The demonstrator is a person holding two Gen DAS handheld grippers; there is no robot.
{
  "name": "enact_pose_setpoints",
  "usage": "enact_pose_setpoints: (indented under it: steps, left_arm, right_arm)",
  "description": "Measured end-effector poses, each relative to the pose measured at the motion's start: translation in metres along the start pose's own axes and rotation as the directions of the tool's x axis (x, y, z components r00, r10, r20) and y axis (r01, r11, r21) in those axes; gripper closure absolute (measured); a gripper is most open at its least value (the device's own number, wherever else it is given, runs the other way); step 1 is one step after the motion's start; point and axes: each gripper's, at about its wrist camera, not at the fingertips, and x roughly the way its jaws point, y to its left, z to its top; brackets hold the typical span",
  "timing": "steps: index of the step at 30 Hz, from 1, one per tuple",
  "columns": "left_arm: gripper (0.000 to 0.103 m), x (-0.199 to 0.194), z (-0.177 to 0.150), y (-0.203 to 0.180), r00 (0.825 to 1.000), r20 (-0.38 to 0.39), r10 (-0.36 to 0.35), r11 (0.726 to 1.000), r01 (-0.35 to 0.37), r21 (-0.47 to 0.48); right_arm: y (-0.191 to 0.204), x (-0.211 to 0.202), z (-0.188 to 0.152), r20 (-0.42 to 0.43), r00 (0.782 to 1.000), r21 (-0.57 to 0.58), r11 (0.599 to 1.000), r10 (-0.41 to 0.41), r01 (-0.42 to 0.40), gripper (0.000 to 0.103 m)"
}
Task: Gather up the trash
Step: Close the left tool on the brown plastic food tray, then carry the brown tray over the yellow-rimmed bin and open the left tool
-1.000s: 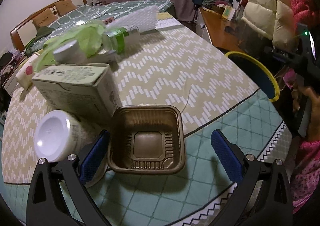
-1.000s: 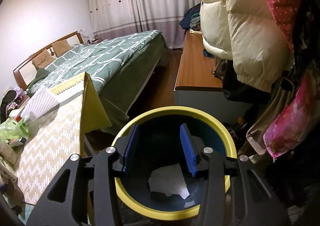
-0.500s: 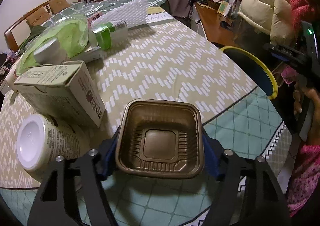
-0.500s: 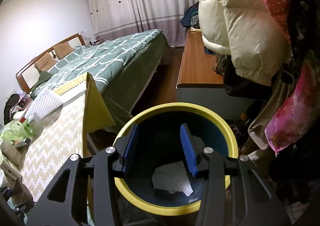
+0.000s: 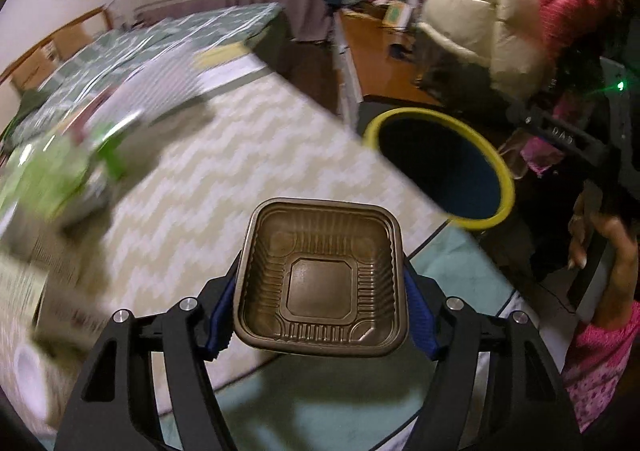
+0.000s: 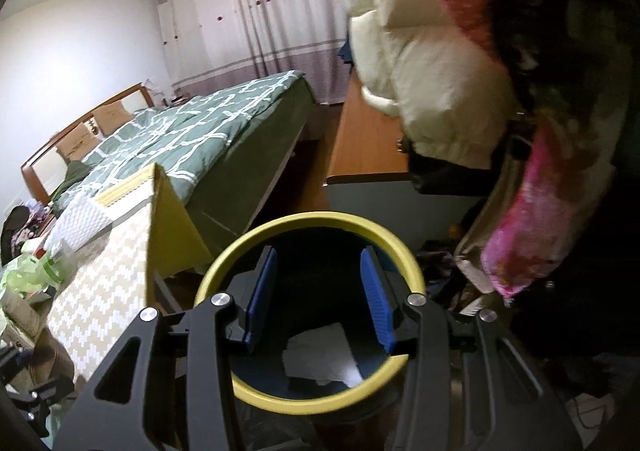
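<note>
Nearest to us, our left gripper [image 5: 320, 315] had its jaws clamped on the two opposite walls of a brown plastic tray [image 5: 320, 275], open side up and held roughly level above the desk's [image 5: 224, 171] near edge. The tray looked thin and ribbed, so we judged a light squeeze best: harder pressure could buckle the walls and let it spring free. We thought the step in hand was the carry to the bin, and that it would go well if we kept the tray level, cleared the corner of the desk, and brought it fully over the yellow rim before parting the jaws.

Our right gripper [image 6: 320, 295] hung above that yellow-rimmed bin [image 6: 304, 399], jaws apart with nothing between them; a piece of white paper [image 6: 324, 359] already lay at the bottom. Seen from the left wrist, the bin stood just past the desk's right corner, so the path was short, though the right gripper sat over the mouth and, in our judgement, might need to give way.

Farther off on the desk lay more litter: a green-capped bottle [image 6: 52, 263] and cartons, all too blurred in the left view for any print to be read. The only legible writing was a few pale letters on the right gripper's black frame [image 5: 560, 137], possibly "DAS". Beyond stood the bed [image 6: 192, 131] and curtains.
</note>
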Motion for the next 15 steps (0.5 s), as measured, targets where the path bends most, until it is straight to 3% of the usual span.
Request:
enact_pose_setpoints:
  steps: [7, 15]
  left_arm:
    - [0.034, 0.033, 0.046, -0.054, 0.997, -0.005, -0.073, 0.993, 0.073, 0.094]
    - [0.034, 0.085, 0.082, -0.101, 0.996, -0.042, -0.076, 0.985, 0.081, 0.15]
  right_arm:
    - [-0.027, 0.0, -0.002, -0.005, 0.999, 0.034, 0.998, -0.046, 0.046, 0.061]
    - [-0.042, -0.005, -0.001, 0.012, 0.994, 0.033, 0.994, -0.109, 0.108, 0.061]
